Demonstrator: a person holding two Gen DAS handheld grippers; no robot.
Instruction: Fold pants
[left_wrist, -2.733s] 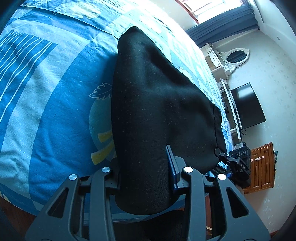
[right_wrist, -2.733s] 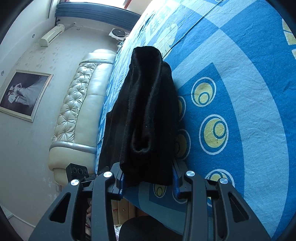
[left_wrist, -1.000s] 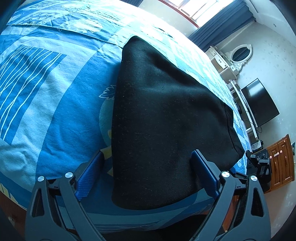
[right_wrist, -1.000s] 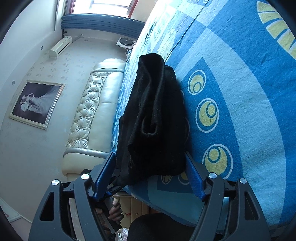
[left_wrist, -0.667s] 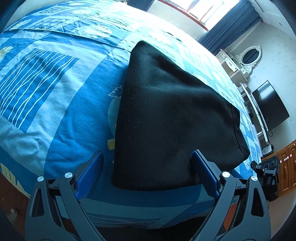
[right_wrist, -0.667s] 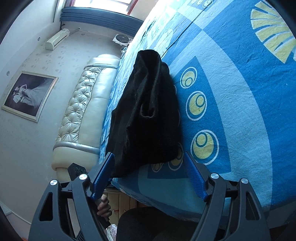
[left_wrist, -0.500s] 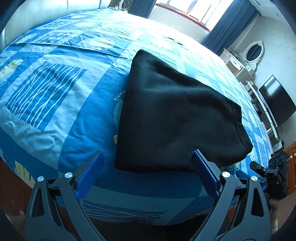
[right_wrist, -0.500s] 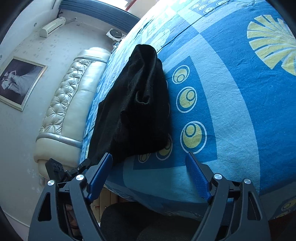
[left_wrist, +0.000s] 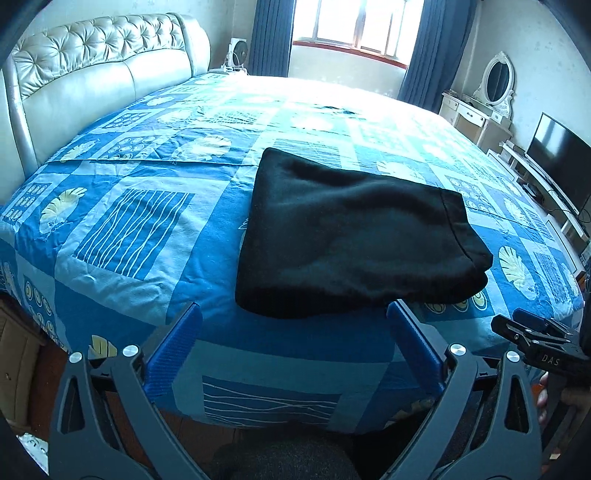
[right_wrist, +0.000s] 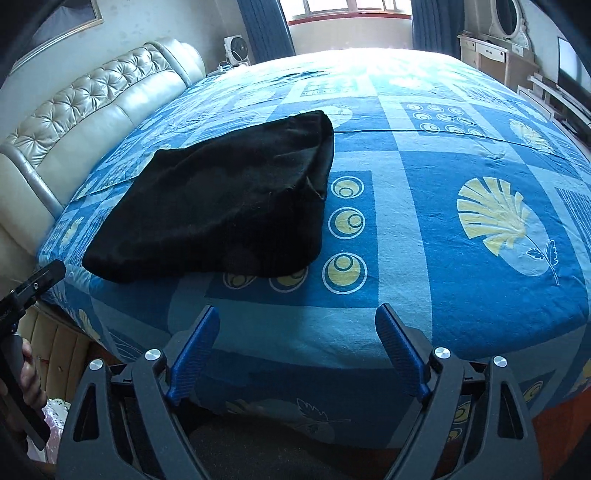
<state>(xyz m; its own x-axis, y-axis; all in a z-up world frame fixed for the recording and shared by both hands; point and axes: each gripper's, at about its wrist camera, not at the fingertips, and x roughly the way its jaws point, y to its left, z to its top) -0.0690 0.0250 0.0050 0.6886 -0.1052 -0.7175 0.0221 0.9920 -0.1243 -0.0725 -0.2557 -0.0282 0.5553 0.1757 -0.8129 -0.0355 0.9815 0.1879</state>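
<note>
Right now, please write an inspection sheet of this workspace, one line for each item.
Surface: bed with blue patterned sheet.
Job's things: black pants lie folded near the bed's front edge.
Clutter: nothing seen on the bed.
Grippers: left gripper open, empty; right gripper open, empty, its jaws have just been opening. Both clear of the pants.
Cables: wires near the TV.
Surroundings: padded headboard, window, curtains, dresser with mirror.

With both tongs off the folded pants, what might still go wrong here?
The black pants lie close to the bed's near edge, so a nudge could drag them off. Their right end looks bunched and layered, so the fold may loosen. Both the left tongs and right tongs are open.
</note>
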